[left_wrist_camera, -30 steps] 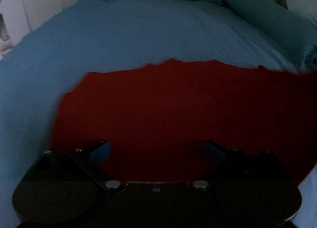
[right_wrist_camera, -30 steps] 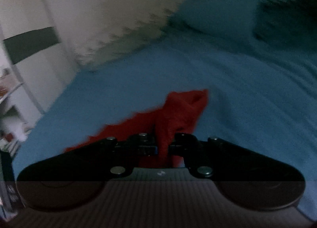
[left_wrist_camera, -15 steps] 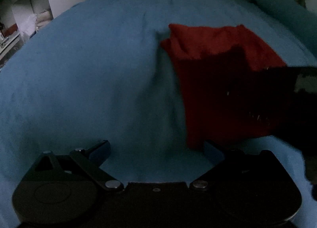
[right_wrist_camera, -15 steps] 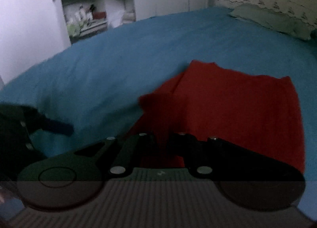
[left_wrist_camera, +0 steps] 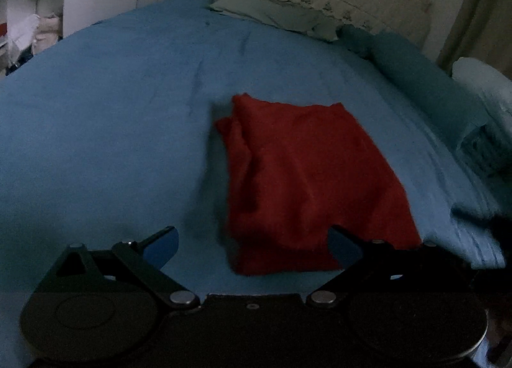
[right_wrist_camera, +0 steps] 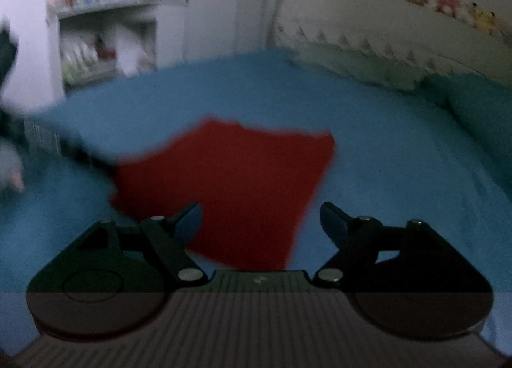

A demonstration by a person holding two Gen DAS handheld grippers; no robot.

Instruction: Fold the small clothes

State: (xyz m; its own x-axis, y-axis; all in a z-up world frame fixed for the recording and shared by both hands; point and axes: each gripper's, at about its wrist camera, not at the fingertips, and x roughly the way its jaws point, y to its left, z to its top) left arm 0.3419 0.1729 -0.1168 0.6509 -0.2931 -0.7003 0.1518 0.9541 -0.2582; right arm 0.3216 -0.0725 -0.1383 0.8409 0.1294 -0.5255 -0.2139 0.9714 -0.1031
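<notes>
Red garment (left_wrist_camera: 307, 176) lies folded into a rough rectangle on the blue bedspread (left_wrist_camera: 112, 144), layered edges bunched on its left side; looks thin, soft and floppy, so prob best pinched at a corner or thru all layers at an edge. Left gripper (left_wrist_camera: 252, 241) hovers just short of its near edge w/ jaws spread, holding nothing. Right gripper (right_wrist_camera: 260, 219) likewise spread and empty over the near part.

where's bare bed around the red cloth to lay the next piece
Widest bare patch: blue bedspread left of the folded red cloth, up to the green pillow. A narrower strip lies beyond the cloth. The right is crowded by the teal bolster.
</notes>
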